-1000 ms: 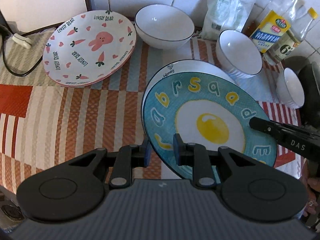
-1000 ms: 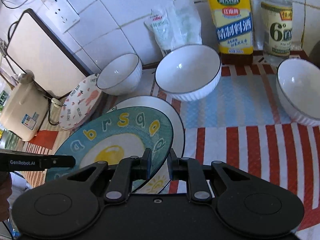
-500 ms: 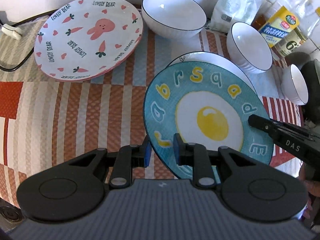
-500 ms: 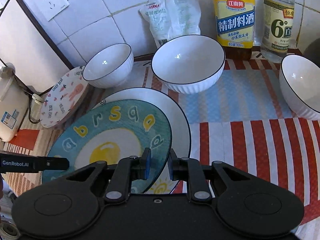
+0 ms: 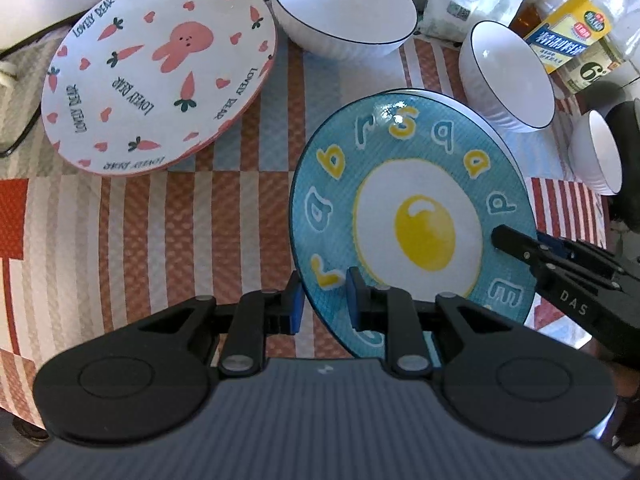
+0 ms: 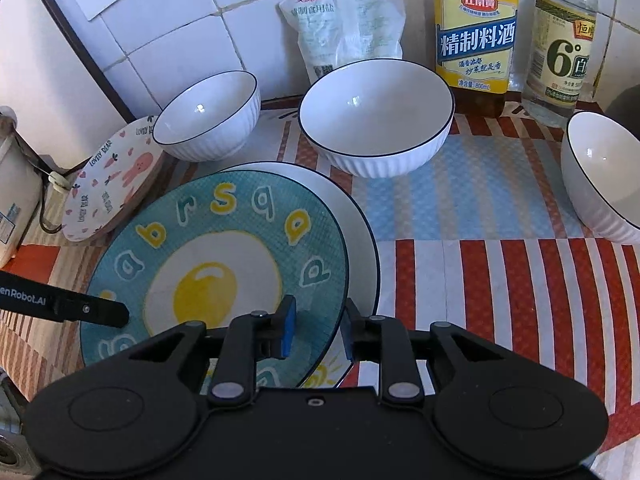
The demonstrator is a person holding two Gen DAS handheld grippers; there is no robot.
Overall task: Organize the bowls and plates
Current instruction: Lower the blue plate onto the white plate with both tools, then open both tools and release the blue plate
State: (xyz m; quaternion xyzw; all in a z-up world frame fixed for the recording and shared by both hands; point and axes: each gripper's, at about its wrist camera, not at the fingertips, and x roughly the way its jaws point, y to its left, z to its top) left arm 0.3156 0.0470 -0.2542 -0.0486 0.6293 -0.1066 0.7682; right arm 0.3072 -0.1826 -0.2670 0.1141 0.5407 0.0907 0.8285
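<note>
The blue egg plate (image 6: 224, 256) sits on the white plate (image 6: 360, 232), stacking like with like, its rim clamped in the left tool (image 5: 323, 307) while the right tool (image 6: 318, 330), just opening, straddles the opposite rim loosely.

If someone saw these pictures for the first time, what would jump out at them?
The blue fried-egg plate at centre, over a white plate, its rim between the fingers of the left gripper and the just-opening right gripper. Next, the pink bunny plate at far left, beside white bowls near the tiled wall.
</note>
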